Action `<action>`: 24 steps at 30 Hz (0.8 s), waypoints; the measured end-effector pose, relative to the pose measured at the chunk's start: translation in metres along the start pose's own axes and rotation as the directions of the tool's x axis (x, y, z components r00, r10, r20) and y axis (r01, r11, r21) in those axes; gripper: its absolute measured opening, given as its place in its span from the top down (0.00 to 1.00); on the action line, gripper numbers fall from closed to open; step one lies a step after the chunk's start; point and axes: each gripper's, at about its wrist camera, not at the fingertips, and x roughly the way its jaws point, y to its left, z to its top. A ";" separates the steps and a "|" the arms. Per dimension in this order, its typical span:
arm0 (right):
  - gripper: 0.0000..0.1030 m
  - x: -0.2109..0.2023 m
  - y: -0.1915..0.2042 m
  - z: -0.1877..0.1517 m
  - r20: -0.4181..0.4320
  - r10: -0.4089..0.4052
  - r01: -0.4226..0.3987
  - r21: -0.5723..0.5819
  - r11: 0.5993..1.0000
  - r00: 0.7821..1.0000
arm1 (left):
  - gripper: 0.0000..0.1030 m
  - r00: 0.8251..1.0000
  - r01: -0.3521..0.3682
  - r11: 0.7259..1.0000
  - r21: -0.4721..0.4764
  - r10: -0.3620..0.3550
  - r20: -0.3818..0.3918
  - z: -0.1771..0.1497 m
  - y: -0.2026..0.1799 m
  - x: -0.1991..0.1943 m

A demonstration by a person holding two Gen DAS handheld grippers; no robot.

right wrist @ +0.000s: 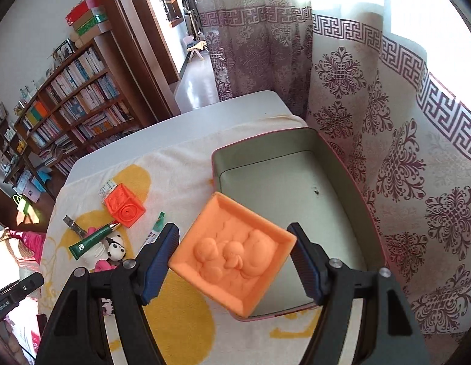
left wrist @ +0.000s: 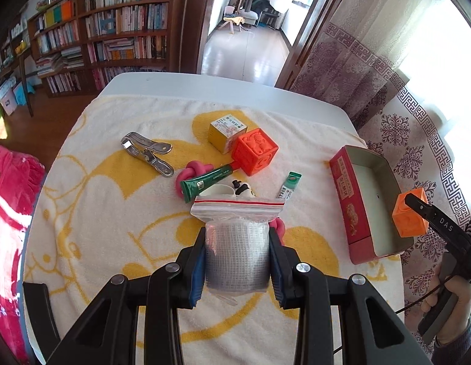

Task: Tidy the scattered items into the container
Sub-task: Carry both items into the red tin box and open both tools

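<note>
My left gripper (left wrist: 237, 243) is shut on a clear zip bag holding a grey tape roll (left wrist: 237, 252), held above the towel. My right gripper (right wrist: 234, 252) is shut on a light orange soft cube (right wrist: 232, 254), over the near edge of the red open box (right wrist: 342, 158); the cube also shows in the left wrist view (left wrist: 408, 216) above the box (left wrist: 348, 194). On the towel lie a darker orange cube (left wrist: 255, 151), a yellow carton (left wrist: 226, 130), a green tube (left wrist: 205, 181), a small green-white tube (left wrist: 288, 186), a pink knot (left wrist: 191, 173), a panda toy (left wrist: 243, 188) and a metal clip (left wrist: 147, 152).
A white-and-yellow towel (left wrist: 98, 213) covers the white table (left wrist: 174, 82). A patterned curtain (right wrist: 402, 152) hangs right behind the box. A bookshelf (left wrist: 114, 24) and doorway stand beyond the table. Pink fabric (left wrist: 10, 200) lies at the left.
</note>
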 end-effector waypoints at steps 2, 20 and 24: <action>0.25 0.002 -0.020 0.001 -0.001 -0.038 0.038 0.006 0.999 0.999 | 0.64 1.000 0.004 1.000 0.011 -0.004 0.007 -0.003 -0.012 -0.003; 0.23 -0.008 -0.100 -0.030 -0.052 -0.013 0.015 0.042 0.999 0.999 | 0.64 0.995 0.095 0.980 0.177 -0.092 -0.025 -0.012 -0.147 0.013; 0.23 -0.022 -0.104 -0.054 -0.056 -0.008 0.010 0.029 1.000 0.998 | 0.64 0.992 0.127 0.962 0.243 -0.121 -0.041 -0.004 -0.189 0.027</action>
